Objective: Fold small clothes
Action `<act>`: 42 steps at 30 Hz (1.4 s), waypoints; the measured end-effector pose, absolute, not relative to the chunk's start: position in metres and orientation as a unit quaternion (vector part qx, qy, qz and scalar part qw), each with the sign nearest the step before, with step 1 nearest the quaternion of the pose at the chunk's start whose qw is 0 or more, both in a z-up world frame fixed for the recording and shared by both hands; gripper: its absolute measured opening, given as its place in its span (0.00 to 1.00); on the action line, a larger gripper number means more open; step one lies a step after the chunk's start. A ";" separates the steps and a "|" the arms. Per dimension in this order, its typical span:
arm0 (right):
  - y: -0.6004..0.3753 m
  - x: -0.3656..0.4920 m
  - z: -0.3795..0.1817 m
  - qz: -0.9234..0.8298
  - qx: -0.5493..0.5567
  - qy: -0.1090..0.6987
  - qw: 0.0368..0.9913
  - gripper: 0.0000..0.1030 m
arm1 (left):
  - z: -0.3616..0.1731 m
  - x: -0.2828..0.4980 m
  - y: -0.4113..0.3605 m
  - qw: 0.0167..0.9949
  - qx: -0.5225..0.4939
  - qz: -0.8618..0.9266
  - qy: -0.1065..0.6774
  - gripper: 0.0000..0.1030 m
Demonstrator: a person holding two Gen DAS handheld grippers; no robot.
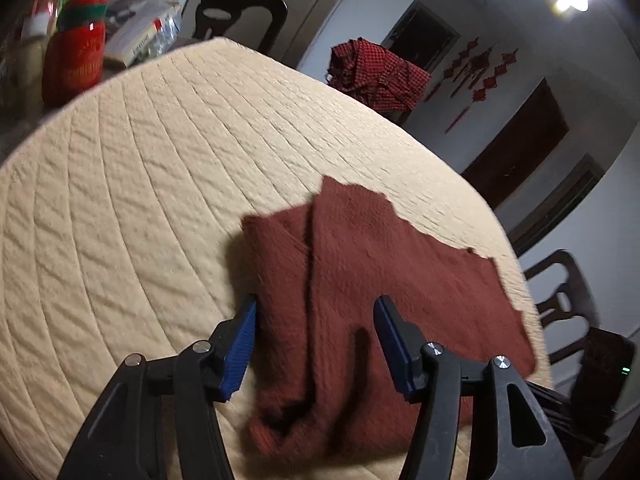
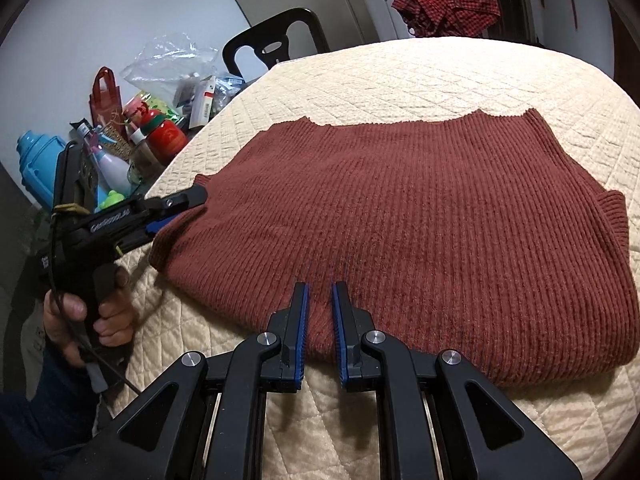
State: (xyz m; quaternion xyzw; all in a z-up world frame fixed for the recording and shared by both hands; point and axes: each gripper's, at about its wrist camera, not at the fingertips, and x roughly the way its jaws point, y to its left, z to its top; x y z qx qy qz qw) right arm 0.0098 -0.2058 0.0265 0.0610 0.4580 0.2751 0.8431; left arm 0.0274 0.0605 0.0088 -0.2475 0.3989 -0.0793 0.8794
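A rust-red ribbed knit sweater (image 2: pixel 420 208) lies flat on the cream quilted table cover (image 2: pixel 400 76). My right gripper (image 2: pixel 320 285) sits at the sweater's near edge, its blue pads close together with a ridge of the knit pinched between them. My left gripper (image 2: pixel 188 208), held by a hand (image 2: pixel 80 320), reaches the sweater's left side. In the left wrist view that gripper (image 1: pixel 317 300) stands open, jaws wide apart over a folded-in part of the sweater (image 1: pixel 360 248), and the pads press on nothing.
Bottles and bags crowd the table's far left, among them a red bottle with a reindeer cap (image 2: pixel 166 136) and a blue jug (image 2: pixel 36 164). A black chair (image 2: pixel 280 40) stands behind. A red checked cloth (image 2: pixel 448 4) hangs beyond the far edge.
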 end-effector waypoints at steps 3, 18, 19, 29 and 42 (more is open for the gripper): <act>-0.207 0.010 0.026 0.278 0.065 0.457 0.842 0.11 | 0.007 0.022 0.062 0.873 -0.268 -0.092 0.397 0.59; -0.211 0.003 0.024 0.287 0.063 0.463 0.836 0.11 | 0.006 0.028 0.056 0.877 -0.239 -0.085 0.408 0.22; -0.212 0.002 0.024 0.288 0.064 0.463 0.836 0.11 | 0.006 0.029 0.057 0.876 -0.244 -0.086 0.407 0.21; -0.245 -0.002 0.036 0.270 0.081 0.447 0.849 0.12 | 0.066 0.032 0.037 0.889 -0.257 -0.156 0.346 0.19; -0.343 -0.017 0.050 0.158 0.145 0.410 0.886 0.12 | 0.095 0.087 -0.110 0.859 -0.168 -0.307 0.373 0.18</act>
